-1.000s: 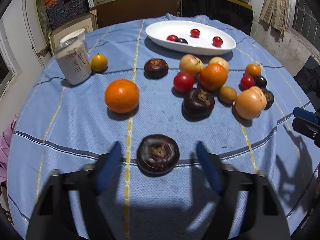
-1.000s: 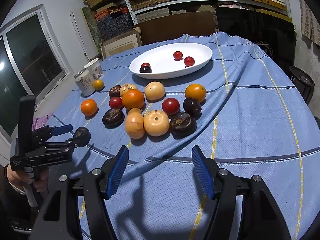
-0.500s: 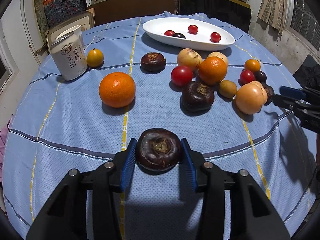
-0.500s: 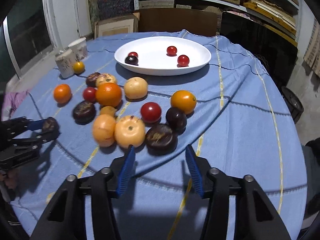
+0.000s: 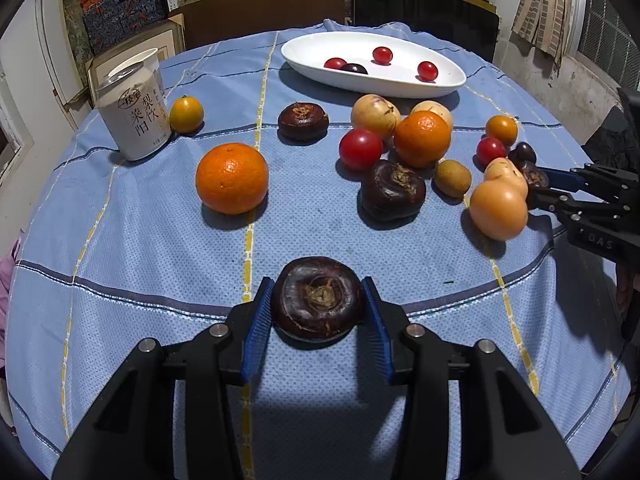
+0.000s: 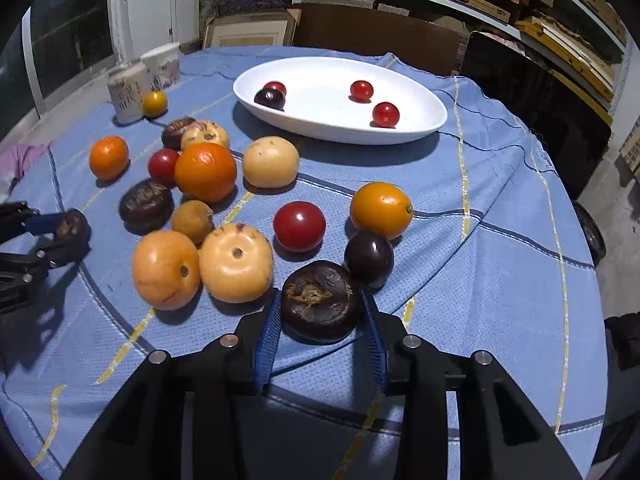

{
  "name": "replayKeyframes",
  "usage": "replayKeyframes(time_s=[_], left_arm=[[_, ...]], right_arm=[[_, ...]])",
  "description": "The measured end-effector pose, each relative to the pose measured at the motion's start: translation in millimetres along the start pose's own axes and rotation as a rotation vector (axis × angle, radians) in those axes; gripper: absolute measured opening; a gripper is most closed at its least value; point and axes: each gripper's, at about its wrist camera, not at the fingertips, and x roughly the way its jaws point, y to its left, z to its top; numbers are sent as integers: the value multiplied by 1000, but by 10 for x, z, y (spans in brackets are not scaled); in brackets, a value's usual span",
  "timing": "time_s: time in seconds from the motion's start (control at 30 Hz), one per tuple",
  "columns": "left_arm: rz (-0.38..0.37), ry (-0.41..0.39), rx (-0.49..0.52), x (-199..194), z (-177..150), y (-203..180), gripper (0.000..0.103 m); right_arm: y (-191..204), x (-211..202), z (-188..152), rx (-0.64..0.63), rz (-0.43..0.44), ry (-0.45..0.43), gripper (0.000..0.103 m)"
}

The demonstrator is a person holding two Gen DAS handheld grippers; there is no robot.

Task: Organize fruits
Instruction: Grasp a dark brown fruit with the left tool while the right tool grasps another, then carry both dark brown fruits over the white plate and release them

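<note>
Fruits lie scattered on a blue tablecloth. My left gripper is shut on a dark brown, flat round fruit that rests on the cloth near the front edge. In the right wrist view it shows at the left edge, left gripper. My right gripper has its jaws closing on a second dark brown fruit, and the blue pads touch its sides. This fruit sits at the near end of the cluster, beside a pale orange fruit and a dark plum. A white oval dish at the back holds red cherry tomatoes and one dark fruit.
A drink can and a small yellow fruit stand at the back left. A large orange lies alone left of centre. More oranges, tomatoes and brown fruits crowd the middle right. The cloth drops off the round table's edge near both grippers.
The left gripper's jaws closed onto the dark fruit and then kept still. The right gripper moved forward to the cluster, rolled, and narrowed its jaws around the other dark fruit.
</note>
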Motion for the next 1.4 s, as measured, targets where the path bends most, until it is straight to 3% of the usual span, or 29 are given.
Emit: replayKeyframes(time_s=[0.33, 0.63, 0.8, 0.97, 1.17, 1.2, 1.27, 1.33, 1.4], left_arm=[[-51, -87, 45, -361, 269, -81, 43], [-53, -170, 88, -414, 1015, -225, 43], [-37, -171, 86, -162, 1536, -253, 43], [-5, -144, 80, 353, 2084, -300, 43], [22, -101, 38, 954, 2467, -268, 43], [21, -96, 27, 1019, 2498, -259, 44], [28, -102, 11, 1074, 2520, -253, 65], [49, -136, 7, 1034, 2528, -248, 75], [42, -152, 16, 967, 2507, -250, 77]], right_arm=[[-236, -552, 130, 129, 139, -149, 39], [-273, -609, 648, 96, 132, -229, 39], [-291, -321, 1004, 92, 127, -218, 39], [-289, 125, 1261, 88, 112, -163, 40], [-358, 597, 1391, 125, 101, -83, 40], [-381, 641, 1397, 141, 100, -80, 40], [-416, 705, 1400, 166, 97, -72, 40], [-421, 675, 1377, 172, 107, -86, 41], [-426, 610, 1344, 179, 102, -103, 48]])
